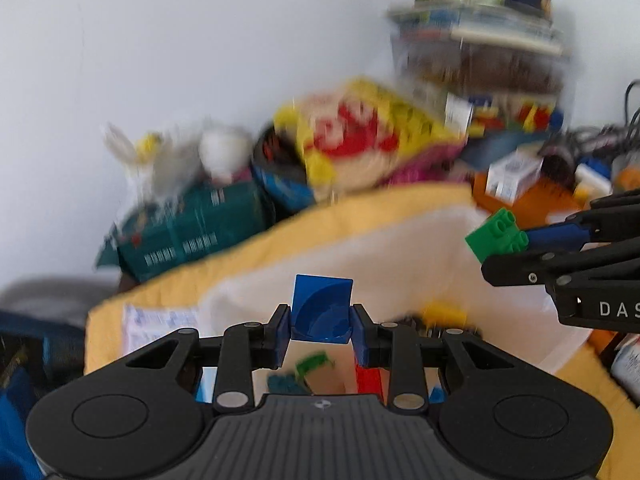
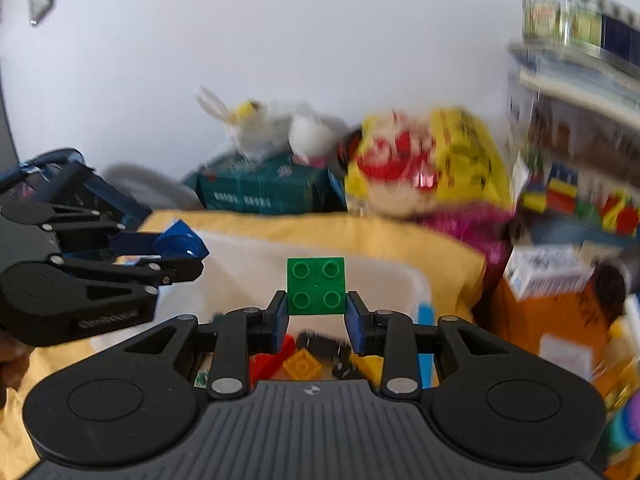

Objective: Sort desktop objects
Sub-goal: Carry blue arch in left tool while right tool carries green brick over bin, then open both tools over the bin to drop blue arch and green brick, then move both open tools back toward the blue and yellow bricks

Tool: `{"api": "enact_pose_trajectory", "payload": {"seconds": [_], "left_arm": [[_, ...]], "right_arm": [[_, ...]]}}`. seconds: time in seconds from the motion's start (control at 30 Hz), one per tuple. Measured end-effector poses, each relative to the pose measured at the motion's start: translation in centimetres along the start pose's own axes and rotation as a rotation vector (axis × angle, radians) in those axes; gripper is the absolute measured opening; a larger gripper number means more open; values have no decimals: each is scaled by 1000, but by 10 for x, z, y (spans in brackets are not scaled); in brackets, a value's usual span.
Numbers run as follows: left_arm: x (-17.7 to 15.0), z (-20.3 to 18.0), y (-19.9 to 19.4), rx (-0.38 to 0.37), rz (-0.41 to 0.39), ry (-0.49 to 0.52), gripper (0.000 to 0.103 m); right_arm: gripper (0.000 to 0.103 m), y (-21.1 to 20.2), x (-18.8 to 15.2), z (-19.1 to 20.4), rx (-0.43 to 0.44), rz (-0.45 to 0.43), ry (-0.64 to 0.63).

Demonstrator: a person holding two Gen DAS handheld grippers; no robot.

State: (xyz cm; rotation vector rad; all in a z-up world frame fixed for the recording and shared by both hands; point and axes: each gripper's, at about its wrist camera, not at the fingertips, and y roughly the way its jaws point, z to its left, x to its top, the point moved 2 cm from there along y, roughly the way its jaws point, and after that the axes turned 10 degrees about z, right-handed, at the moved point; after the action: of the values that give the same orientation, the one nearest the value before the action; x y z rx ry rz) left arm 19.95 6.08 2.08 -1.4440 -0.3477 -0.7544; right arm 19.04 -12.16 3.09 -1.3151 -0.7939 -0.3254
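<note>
My left gripper point(image 1: 321, 330) is shut on a blue block with a curved hollow face point(image 1: 322, 307), held up above a clear plastic bin point(image 1: 568, 354). In the right wrist view the same blue block point(image 2: 180, 242) shows at the left, in the left gripper point(image 2: 182, 254). My right gripper point(image 2: 316, 320) is shut on a green four-stud brick point(image 2: 316, 286), studs facing the camera. The left wrist view has that green brick point(image 1: 496, 238) at the right, gripped by the right gripper point(image 1: 502, 246). Loose bricks, red, yellow, green and black, lie in the bin below both grippers.
The bin stands on a yellow cloth point(image 1: 360, 208). Behind it lie a teal box point(image 1: 192, 232), a yellow and red bag point(image 1: 360, 136), a white plush toy point(image 2: 272, 128) and a stack of boxes and tins point(image 1: 480, 40). An orange box point(image 2: 552, 320) is at the right.
</note>
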Motion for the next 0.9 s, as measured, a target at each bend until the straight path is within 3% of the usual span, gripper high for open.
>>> {"api": "enact_pose_trajectory", "payload": {"seconds": [0.03,0.1,0.13,0.27,0.37,0.5,0.67,0.8,0.9], "left_arm": [[-2,0,4,-2,11,-7,37],[-6,1,3,-8,17,-23,50],[-8,1,-1,-12,1,-27,53],[-11,4,-25,-18,-43,-41,56],[-16,2,-48,-41,-101,-42,67],[-37,-4,-77,-54,-145,-14,68],[-81,-13,-98,-113,-132,-29,68],[-126,-21,-109,-198,-90,-72,68],[-162,-27,-114,-313,-34,-91,68]], "right_arm": [[35,6,-2,0,-5,15,10],[36,18,-6,-1,-10,46,18],[41,21,-8,-2,-11,55,21],[44,6,-15,-3,-18,30,16],[44,-7,-17,0,-10,-2,11],[46,-27,-25,10,-2,-40,-25],[48,-49,-53,28,19,-51,-80],[51,-58,-83,40,11,-33,-110],[51,-59,-108,46,1,-3,-114]]}}
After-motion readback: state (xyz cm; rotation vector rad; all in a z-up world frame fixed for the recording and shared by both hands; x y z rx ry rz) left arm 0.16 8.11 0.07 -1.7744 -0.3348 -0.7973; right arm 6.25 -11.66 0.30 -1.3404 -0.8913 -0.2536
